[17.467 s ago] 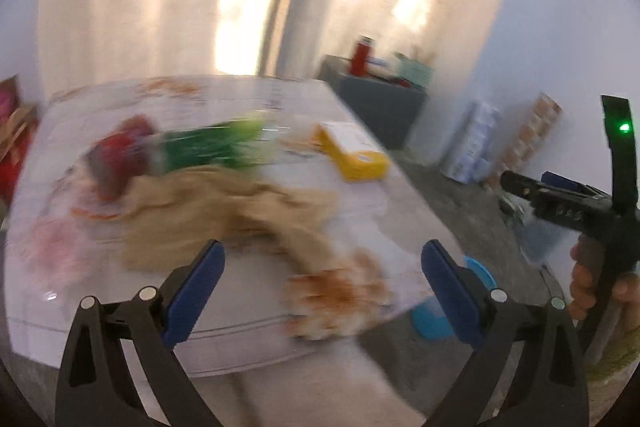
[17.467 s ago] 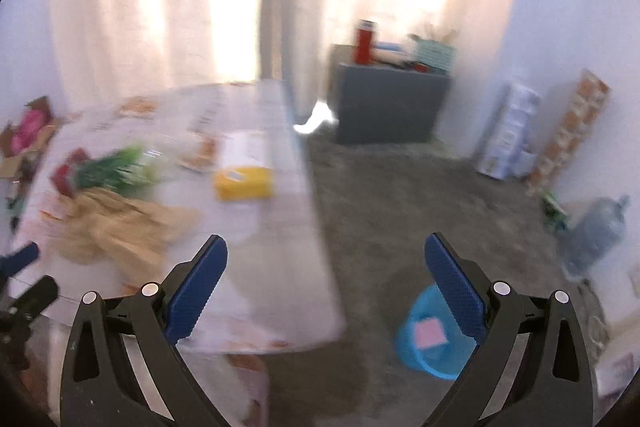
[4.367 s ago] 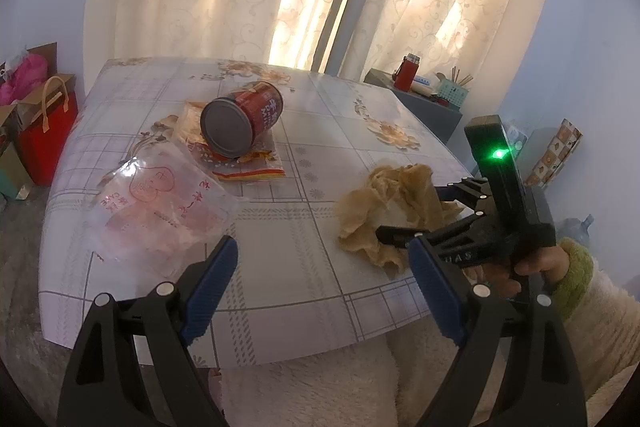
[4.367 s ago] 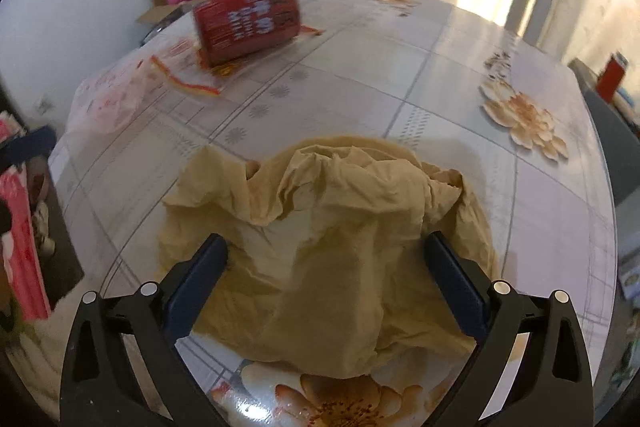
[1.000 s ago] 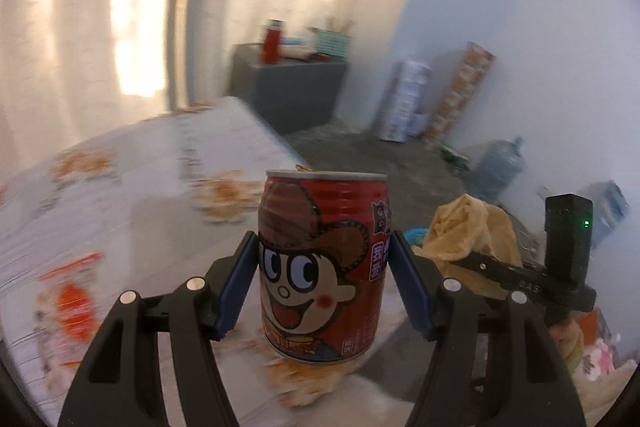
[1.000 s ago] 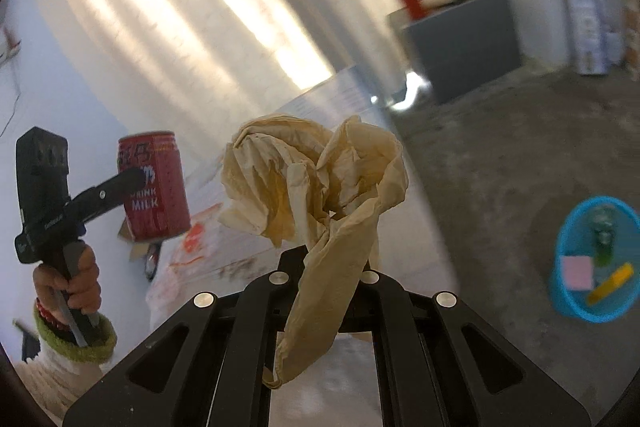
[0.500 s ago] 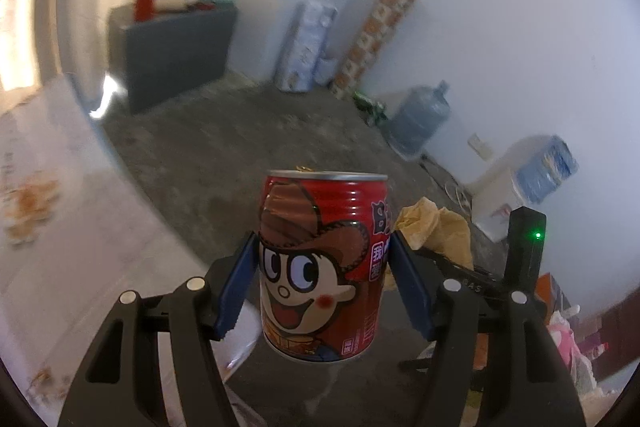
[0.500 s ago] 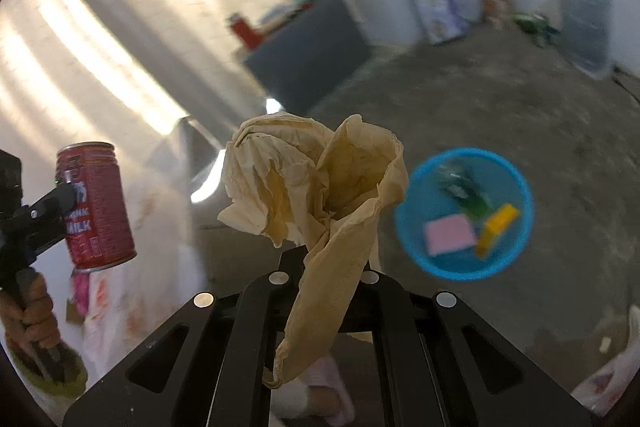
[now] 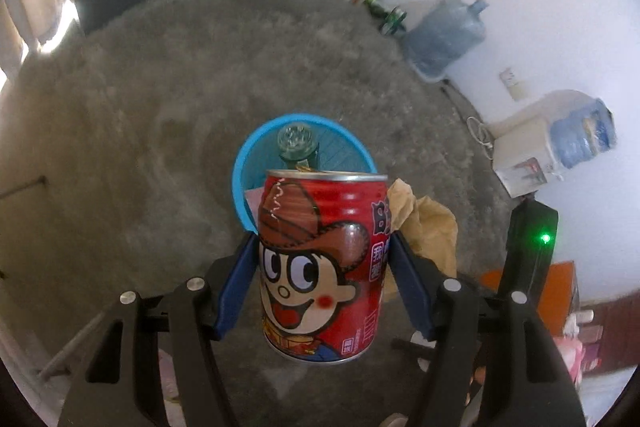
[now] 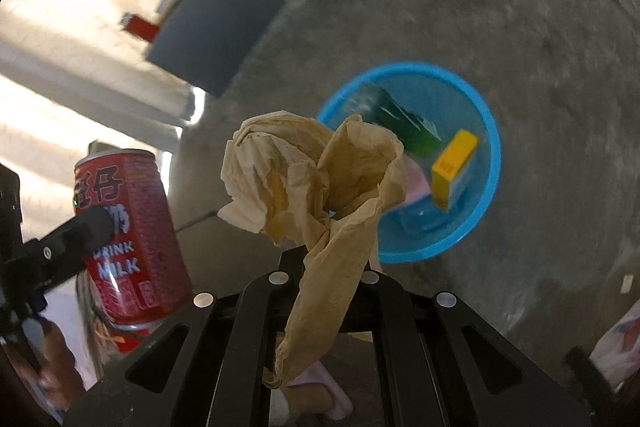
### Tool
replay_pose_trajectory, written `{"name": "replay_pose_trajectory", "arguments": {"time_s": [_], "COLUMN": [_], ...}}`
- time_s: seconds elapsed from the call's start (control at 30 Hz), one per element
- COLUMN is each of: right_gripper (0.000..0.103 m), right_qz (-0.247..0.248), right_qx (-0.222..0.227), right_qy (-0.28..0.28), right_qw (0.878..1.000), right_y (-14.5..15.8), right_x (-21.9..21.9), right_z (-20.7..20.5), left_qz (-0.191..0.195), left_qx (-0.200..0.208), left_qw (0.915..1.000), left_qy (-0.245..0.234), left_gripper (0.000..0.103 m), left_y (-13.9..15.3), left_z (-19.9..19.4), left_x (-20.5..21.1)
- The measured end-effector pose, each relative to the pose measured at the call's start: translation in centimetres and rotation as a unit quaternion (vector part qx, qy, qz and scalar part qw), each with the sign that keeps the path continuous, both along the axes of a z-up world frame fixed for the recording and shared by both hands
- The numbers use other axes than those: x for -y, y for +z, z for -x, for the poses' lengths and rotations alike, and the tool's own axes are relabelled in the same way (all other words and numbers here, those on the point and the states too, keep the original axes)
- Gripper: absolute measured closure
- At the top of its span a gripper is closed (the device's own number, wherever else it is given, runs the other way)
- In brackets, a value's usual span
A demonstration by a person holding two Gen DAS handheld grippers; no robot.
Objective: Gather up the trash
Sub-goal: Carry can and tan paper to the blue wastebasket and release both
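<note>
Red can [image 9: 320, 267] clamped in left tool [image 9: 322, 291], above blue bin [image 9: 240, 183]

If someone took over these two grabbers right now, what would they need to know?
Left gripper: shut on the red milk can, held upright above the blue bin.
Right gripper: shut on the crumpled brown paper, beside the bin.
Done: a yellow box, a green bottle and a pink item already lie in the bin on the floor.
Left: release the can and the paper into the bin.
</note>
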State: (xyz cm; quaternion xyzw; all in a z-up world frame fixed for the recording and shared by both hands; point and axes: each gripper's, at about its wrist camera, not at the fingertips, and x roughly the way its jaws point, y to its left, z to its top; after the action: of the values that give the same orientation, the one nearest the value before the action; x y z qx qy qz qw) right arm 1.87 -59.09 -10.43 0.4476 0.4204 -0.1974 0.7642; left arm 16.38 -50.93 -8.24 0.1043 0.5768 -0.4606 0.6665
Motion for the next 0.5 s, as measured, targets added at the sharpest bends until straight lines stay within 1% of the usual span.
{"name": "replay_pose_trajectory", "arguments": {"time_s": [0.03, 0.1, 0.13, 0.23, 0.27, 0.3, 0.33, 0.37, 0.43, 0.5], "right_gripper": [0.099, 0.099, 0.099, 0.095, 0.095, 0.095, 0.094, 0.091, 0.084, 0.073], "right_qz": [-0.011, -0.023, -0.03, -0.032, -0.034, -0.037, -0.038, -0.037, -0.036, -0.033], "right_qx": [-0.01, -0.02, -0.023, -0.031, -0.033, -0.035, -0.038, -0.043, -0.056, -0.069], "right_qy": [-0.009, -0.017, -0.023, -0.039, -0.043, -0.045, -0.045, -0.044, -0.038, -0.033], "right_qw": [1.0, 0.999, 0.999, 0.998, 0.998, 0.998, 0.998, 0.997, 0.997, 0.997], "right_y": [-1.2, -2.1, -3.0, -4.2, -4.8, -5.5, -6.1, -6.4, -7.5, -8.2], "right_x": [0.7, 1.3, 1.8, 2.9, 3.4, 3.8, 4.0, 4.2, 4.4, 4.5], "right_z": [-0.2, -0.5, -0.7, -1.0, -1.2, -1.4, -1.8, -2.1, -2.9, -3.8], "left_qz": [-0.005, -0.014, -0.021, -0.032, -0.037, -0.038, -0.035, -0.035, -0.033, -0.027], "left_qx": [-0.004, -0.011, -0.013, -0.021, -0.022, -0.023, -0.022, -0.018, -0.022, -0.033], "left_qw": [1.0, 0.9998, 0.9997, 0.9992, 0.9989, 0.9988, 0.9987, 0.9985, 0.9978, 0.9974], "left_qy": [0.001, 0.003, 0.005, 0.013, 0.016, 0.02, 0.029, 0.039, 0.053, 0.059], "left_gripper": [0.039, 0.039, 0.039, 0.039, 0.037, 0.031, 0.027, 0.024, 0.024, 0.024], "left_y": [-1.1, -2.8, -3.9, -6.1, -6.9, -7.4, -7.7, -8.0, -8.3, -8.2], "left_z": [-0.2, -0.5, -0.7, -1.4, -1.7, -2.0, -2.5, -2.8, -3.5, -3.8], "left_x": [1.1, 2.4, 3.2, 4.9, 5.5, 5.8, 5.8, 5.9, 5.6, 4.9]}}
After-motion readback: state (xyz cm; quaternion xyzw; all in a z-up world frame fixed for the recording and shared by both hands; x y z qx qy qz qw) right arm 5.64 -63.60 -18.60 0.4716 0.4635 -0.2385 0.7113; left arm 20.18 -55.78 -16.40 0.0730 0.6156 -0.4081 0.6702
